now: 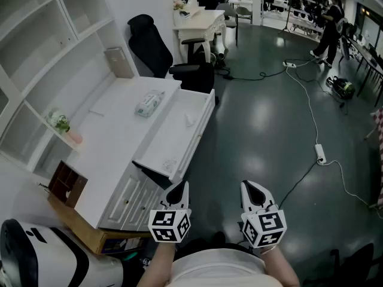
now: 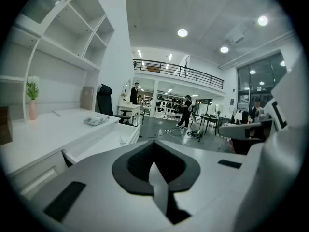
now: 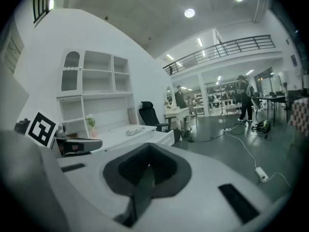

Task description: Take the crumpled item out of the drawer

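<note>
We are facing the white desk [image 1: 114,141], its drawer [image 1: 170,137] standing open. We are holding the left gripper [image 1: 179,190] and right gripper [image 1: 254,190] above the floor [image 1: 269,130], each with jaws together and empty. The crumpled item [image 1: 190,121] is lying inside the drawer.

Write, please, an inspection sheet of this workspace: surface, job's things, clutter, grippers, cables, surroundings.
Surface: white desk top, mostly bare.
Job's things: white pulled-out drawer stands open; small white crumpled item lies inside, untouched.
Clutter: pale soft packet on the desk top; green plant in pink vase on a shelf; dark brown open box at the desk's near end.
Grippers: left gripper and right gripper, fingers together, empty, well apart from the drawer.
Cables: white cable with power strip across the grey floor.
Surroundings: black office chair behind the desk; a person standing far off.
</note>
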Available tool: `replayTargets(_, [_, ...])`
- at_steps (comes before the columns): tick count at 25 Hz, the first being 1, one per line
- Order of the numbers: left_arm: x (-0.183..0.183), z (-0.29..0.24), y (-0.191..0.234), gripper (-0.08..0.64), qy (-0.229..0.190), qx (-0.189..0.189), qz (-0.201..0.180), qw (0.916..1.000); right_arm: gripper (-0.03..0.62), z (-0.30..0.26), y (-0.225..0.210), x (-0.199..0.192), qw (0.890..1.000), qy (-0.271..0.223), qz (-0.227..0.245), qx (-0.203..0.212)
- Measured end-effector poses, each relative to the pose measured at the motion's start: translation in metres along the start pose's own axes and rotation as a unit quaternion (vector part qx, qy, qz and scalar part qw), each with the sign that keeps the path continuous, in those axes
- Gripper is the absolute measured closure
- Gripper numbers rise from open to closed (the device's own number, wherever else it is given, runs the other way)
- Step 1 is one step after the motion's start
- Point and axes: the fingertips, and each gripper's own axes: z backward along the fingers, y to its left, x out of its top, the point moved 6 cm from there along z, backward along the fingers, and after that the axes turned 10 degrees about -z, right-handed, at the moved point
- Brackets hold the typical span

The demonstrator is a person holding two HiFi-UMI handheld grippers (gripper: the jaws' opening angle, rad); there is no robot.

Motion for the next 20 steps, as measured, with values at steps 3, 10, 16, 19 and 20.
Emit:
replayTargets(3, [0.002, -0.002, -0.003, 0.566, -0.001, 0.002, 0.0, 1.0, 0.591, 0.0, -0.003, 0.002, 1.0, -0.001, 0.001, -0.003])
replayTargets(10, [0.003, -0.004, -0.005, 0.531, -0.003, 0.003, 0.003, 1.0, 0.591, 0.005, -0.01, 0.001, 1.0, -0.004, 0.003, -0.026])
replayTargets(16, [0.006, -0.004, -0.003, 0.48, -0.003, 0.006, 0.0, 1.0, 0.591, 0.003, -0.013, 0.001, 0.999, 0.0, 0.002, -0.037])
replayTargets(19, [0.006, -0.004, -0.003, 0.468, -0.004, 0.007, -0.002, 1.0, 0.591, 0.003, -0.013, 0.0, 0.999, 0.0, 0.001, -0.034])
replayTargets(20, [0.006, -0.004, -0.003, 0.462, -0.005, 0.008, -0.002, 1.0, 0.591, 0.003, -0.013, 0.0, 0.999, 0.0, 0.001, -0.033])
